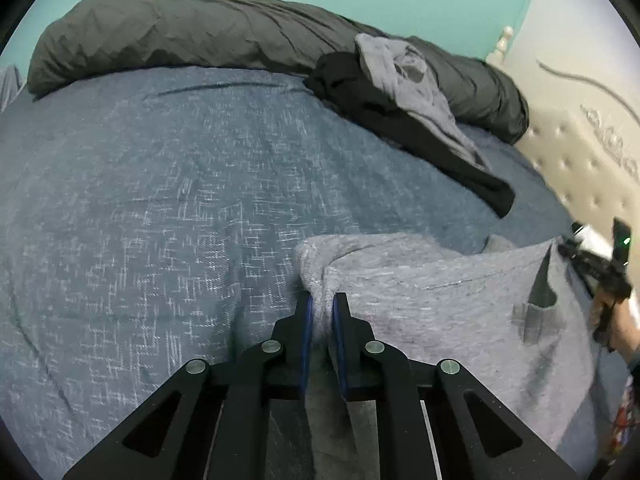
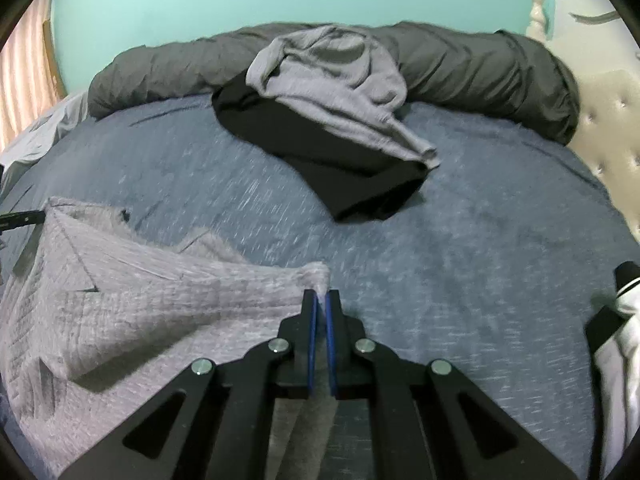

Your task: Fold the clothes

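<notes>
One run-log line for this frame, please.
stage: spreading | left tongs: shut on grey shirt | right tongs: shut on grey shirt | bed: unfolded pile waiting

Left gripper (image 1: 322, 300) jaws pinching grey garment (image 1: 440, 280), blue bedspread (image 1: 160, 208), dark rolled duvet (image 1: 180, 36)

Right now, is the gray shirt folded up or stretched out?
Stretched out. The left gripper and right gripper each pinch a corner of the gray shirt, holding it between them over the bed.
</notes>
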Available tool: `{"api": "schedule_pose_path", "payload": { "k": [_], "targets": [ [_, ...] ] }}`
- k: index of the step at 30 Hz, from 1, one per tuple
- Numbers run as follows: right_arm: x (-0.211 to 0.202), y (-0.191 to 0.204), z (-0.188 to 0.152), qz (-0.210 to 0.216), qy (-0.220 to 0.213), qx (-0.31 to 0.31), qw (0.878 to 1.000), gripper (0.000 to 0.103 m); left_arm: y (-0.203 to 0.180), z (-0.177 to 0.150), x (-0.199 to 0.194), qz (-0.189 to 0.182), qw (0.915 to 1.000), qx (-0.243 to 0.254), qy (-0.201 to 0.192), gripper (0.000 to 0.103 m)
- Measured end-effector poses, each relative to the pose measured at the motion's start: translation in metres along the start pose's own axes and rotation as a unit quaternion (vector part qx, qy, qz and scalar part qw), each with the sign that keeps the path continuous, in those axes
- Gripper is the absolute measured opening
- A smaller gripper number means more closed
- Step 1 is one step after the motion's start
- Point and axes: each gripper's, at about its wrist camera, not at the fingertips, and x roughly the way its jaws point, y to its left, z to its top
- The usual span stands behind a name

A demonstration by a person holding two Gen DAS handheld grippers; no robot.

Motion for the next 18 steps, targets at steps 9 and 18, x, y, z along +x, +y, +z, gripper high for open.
{"api": "schedule_pose_path", "payload": {
  "k": [9, 18],
  "targets": [
    [0.009, 0.012, -0.001, 0.007, 0.022, -0.010, 1.000, 0.004, 0.006, -0.001, 0.008, 0.019, 0.9996, -0.017, 0.014, 0.022],
    [0.012, 0.011, -0.008, 0.011, 0.026, -0.001, 1.000, 0.004, 0.007, -0.005, 0.020, -0.011, 0.9991, -0.026, 0.030, 0.027]
  ]
}}
